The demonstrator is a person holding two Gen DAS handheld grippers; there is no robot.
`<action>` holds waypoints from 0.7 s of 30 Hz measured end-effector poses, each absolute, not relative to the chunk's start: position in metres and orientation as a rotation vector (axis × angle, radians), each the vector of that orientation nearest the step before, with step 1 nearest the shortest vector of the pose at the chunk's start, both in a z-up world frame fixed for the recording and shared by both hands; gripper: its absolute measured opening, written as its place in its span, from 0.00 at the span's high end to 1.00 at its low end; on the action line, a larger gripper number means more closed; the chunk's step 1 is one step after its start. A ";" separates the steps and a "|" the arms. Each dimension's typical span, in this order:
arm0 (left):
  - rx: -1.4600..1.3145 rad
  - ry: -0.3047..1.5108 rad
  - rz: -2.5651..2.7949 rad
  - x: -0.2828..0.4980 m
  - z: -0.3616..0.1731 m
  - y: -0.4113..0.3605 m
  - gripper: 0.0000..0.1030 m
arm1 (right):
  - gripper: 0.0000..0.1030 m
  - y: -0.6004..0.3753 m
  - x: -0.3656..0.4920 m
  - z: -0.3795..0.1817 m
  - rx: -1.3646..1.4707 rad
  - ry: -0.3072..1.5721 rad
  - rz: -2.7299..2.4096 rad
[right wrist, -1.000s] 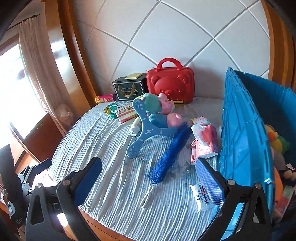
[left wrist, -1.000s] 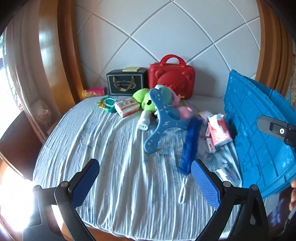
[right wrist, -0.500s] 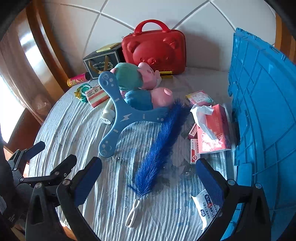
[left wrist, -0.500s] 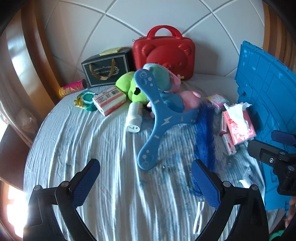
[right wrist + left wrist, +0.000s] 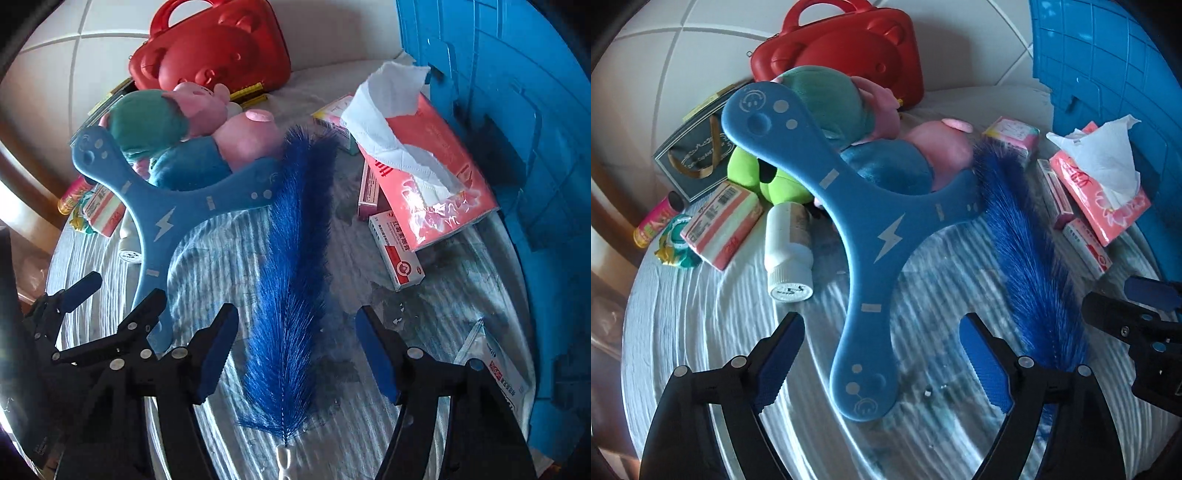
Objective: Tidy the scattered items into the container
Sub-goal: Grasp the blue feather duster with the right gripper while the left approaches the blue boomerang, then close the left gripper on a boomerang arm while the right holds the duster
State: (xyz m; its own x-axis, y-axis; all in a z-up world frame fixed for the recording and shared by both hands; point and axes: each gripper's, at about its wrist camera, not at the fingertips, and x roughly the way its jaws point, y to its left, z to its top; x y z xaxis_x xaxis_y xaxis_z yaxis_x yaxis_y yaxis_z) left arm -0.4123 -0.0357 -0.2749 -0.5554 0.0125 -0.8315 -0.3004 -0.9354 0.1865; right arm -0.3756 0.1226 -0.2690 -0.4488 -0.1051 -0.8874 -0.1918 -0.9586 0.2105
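Observation:
A blue three-armed boomerang [image 5: 871,236] lies on the striped cloth, its near arm between the open fingers of my left gripper [image 5: 882,354]. It also shows in the right wrist view [image 5: 155,218]. A blue feather wand [image 5: 291,280] lies lengthwise between the open fingers of my right gripper [image 5: 295,350], and shows in the left wrist view [image 5: 1027,251]. Neither gripper touches anything. The blue crate [image 5: 517,110] stands at the right. A pink tissue pack [image 5: 428,177] leans against it.
A pink and blue plush [image 5: 894,147], a green plush [image 5: 761,173], a white bottle [image 5: 788,254], small medicine boxes [image 5: 395,254] and a sachet [image 5: 495,365] lie around. A red bear case [image 5: 842,48] and a dark gift box [image 5: 694,158] stand at the back wall.
Both grippers have moved forward and down toward the cloth. The boomerang and the feather wand now sit between their fingers. The items have not moved.

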 end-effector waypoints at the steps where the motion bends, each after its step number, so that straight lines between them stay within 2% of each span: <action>1: -1.369 0.481 2.578 -0.417 -0.280 -0.032 0.15 | 0.36 0.125 -0.378 -0.273 -1.621 0.444 2.578; 6: -1.354 0.556 2.559 -0.441 -0.304 -0.019 0.15 | 0.36 0.135 -0.387 -0.289 -1.619 0.472 2.525; 8: -1.355 0.566 2.557 -0.449 -0.312 -0.018 0.37 | 0.36 0.136 -0.392 -0.293 -1.624 0.474 2.516; 9: -1.373 0.557 2.556 -0.453 -0.315 -0.020 0.58 | 0.36 0.134 -0.395 -0.295 -1.628 0.475 2.517; 10: -1.393 0.547 2.556 -0.457 -0.319 -0.023 0.67 | 0.36 0.133 -0.397 -0.297 -1.633 0.477 2.520; 18: -1.371 0.446 2.545 -0.451 -0.312 -0.041 0.70 | 0.35 0.107 -0.411 -0.320 -1.695 0.400 2.523; 20: -1.353 0.401 2.553 -0.442 -0.304 -0.048 0.70 | 0.44 0.096 -0.410 -0.322 -1.681 0.264 2.530; 21: -1.345 0.379 2.557 -0.438 -0.299 -0.051 0.70 | 0.58 0.094 -0.407 -0.322 -1.678 0.248 2.539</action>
